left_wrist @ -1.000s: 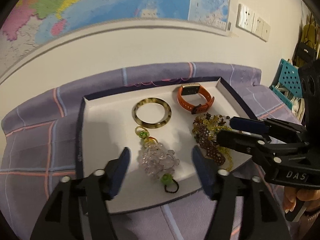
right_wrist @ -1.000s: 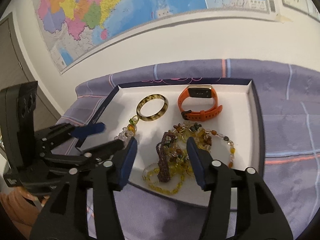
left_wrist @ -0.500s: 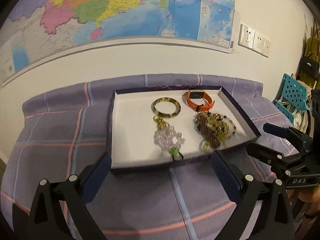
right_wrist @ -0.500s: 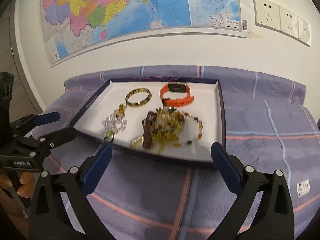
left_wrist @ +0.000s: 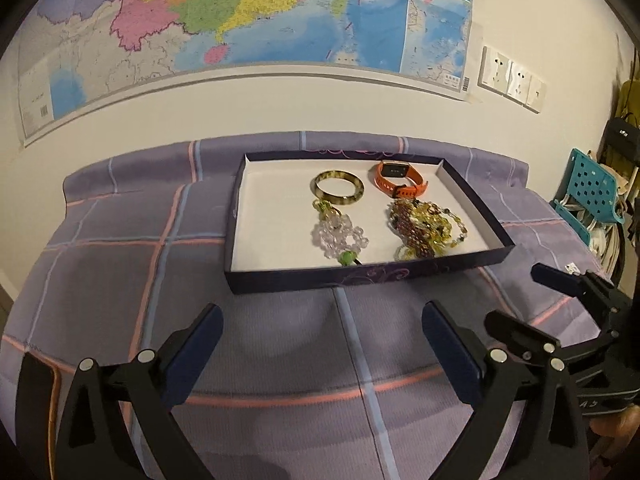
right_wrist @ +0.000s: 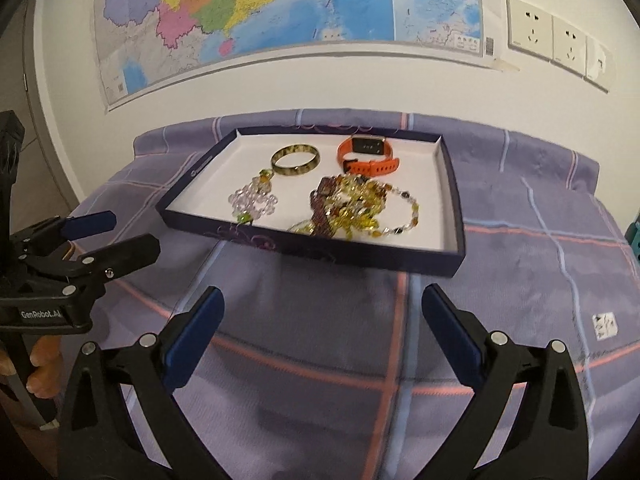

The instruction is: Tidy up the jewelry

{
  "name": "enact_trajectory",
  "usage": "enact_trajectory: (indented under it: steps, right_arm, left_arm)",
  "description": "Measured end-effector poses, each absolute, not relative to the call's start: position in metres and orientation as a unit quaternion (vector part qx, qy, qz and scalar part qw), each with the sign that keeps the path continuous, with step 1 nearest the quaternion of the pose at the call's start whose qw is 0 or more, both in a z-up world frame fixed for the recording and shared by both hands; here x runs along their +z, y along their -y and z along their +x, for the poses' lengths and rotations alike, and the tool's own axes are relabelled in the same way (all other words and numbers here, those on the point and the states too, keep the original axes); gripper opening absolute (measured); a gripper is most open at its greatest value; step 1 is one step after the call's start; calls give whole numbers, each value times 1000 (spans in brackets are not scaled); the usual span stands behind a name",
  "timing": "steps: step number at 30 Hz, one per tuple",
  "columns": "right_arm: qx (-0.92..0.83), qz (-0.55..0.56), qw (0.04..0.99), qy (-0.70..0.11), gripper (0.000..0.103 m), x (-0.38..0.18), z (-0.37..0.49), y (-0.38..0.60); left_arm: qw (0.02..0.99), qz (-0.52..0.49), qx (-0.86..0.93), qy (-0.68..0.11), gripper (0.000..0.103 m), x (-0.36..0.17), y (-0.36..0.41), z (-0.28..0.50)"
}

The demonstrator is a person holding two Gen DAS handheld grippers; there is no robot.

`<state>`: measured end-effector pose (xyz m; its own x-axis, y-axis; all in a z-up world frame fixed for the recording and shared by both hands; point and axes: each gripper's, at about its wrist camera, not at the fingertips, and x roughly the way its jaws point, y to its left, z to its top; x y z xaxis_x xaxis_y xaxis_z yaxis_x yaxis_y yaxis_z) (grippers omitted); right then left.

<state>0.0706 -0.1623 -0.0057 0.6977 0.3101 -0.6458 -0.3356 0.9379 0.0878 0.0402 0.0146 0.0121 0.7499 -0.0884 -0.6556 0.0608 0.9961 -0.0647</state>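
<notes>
— Where are my tongs?

— Left tongs point(left_wrist: 322, 338) and right tongs point(right_wrist: 322, 320) both spread wide, gripping nothing, over the purple checked cloth point(left_wrist: 280, 360).

— The jewelry?

— In the tray point(right_wrist: 452, 184); I can't separate the tangled amber beads point(right_wrist: 352, 210); the orange watch point(left_wrist: 400, 180) lies crosswise by the bangle point(left_wrist: 339, 188); map point(left_wrist: 240, 20) on the wall behind.

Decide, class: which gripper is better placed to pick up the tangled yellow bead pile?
Probably right. The yellow bead pile lies in the tray's right half, nearer the right gripper; both grippers are open, outside the tray.
</notes>
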Motion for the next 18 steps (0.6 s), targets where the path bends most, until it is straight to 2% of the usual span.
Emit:
enact_trajectory:
  steps: [18]
  right_arm:
    - [167,-16,923,-346,97,-7,54,166]
  left_arm:
    - [939,-5,-20,-345,96,11,-14,26]
